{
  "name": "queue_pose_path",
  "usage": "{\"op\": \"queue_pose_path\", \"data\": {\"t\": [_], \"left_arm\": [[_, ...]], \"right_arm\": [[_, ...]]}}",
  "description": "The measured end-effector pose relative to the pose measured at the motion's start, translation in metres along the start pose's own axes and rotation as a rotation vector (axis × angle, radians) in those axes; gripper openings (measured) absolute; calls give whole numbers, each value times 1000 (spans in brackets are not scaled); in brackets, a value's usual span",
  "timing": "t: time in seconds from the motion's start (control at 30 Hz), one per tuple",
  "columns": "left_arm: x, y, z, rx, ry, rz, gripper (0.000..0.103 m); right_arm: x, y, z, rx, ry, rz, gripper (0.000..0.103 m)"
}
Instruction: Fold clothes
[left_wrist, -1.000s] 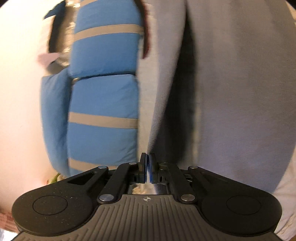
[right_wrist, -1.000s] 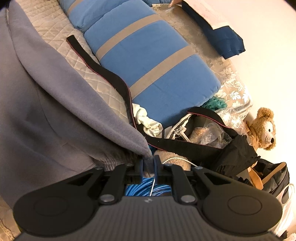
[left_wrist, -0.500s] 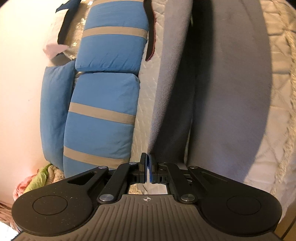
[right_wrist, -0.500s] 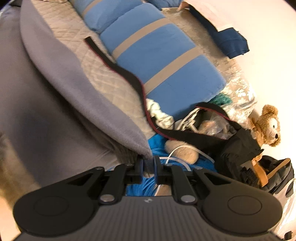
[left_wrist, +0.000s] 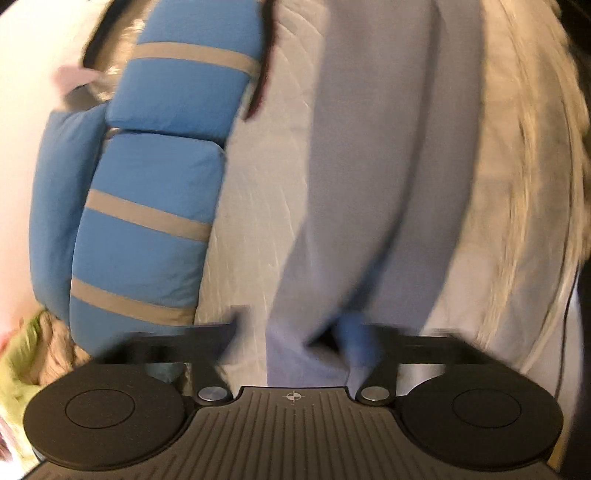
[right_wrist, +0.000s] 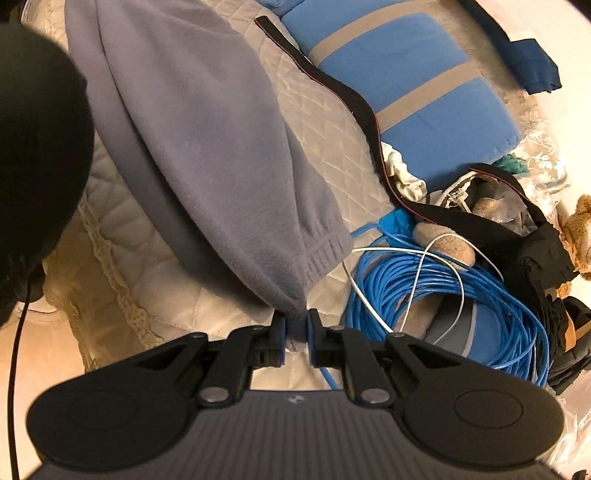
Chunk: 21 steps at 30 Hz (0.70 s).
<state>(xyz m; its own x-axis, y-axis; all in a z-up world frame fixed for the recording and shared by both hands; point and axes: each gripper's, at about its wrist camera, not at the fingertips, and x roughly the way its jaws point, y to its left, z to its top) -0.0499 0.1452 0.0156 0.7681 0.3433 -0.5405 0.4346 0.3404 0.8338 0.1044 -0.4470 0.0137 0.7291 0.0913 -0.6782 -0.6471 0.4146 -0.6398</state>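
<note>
A grey fleece garment lies lengthwise on the cream quilted bedspread. My left gripper is blurred and its jaws are opening wide. The near end of the grey cloth lies loose between them, and neither pad touches it. In the right wrist view the garment runs down to a ribbed cuff near the bed's corner. My right gripper has a tuft of that cuff between its pads. Its jaws are opening slightly, and the cloth still tapers up into them.
Blue cushions with tan stripes line the far side of the bed. A coil of blue cable, a white cord, a black strap, a dark bag and a teddy bear crowd the right. A dark blurred shape fills the left edge.
The left jaws went from shut to wide open and let go of the grey cloth. The right gripper came down with the cuff onto the quilt, and its jaws parted a little.
</note>
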Motion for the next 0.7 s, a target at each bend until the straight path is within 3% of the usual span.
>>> {"op": "queue_pose_path", "data": {"t": [0.13,0.23,0.37,0.43,0.63,0.7], "left_arm": [[-24,11,34,-86,-127,-28,92],[-35,3,76,-115,-256,-29,92],[-45,-20,142,-151,-410,-54,92],[-41,-36,170,-122,-455,-67,92],[-23,-91,226,28,-502,-40,92],[-13,-100,235,61,-496,-38,92]], "right_arm": [[-2,4,-4,4,-11,-25,32],[-2,8,-6,-9,-16,-48,33],[2,15,-3,-30,-42,-102,50],[2,18,-2,-41,-66,-139,57],[-1,19,6,-61,-104,-177,53],[-3,15,8,-51,-116,-168,38]]}}
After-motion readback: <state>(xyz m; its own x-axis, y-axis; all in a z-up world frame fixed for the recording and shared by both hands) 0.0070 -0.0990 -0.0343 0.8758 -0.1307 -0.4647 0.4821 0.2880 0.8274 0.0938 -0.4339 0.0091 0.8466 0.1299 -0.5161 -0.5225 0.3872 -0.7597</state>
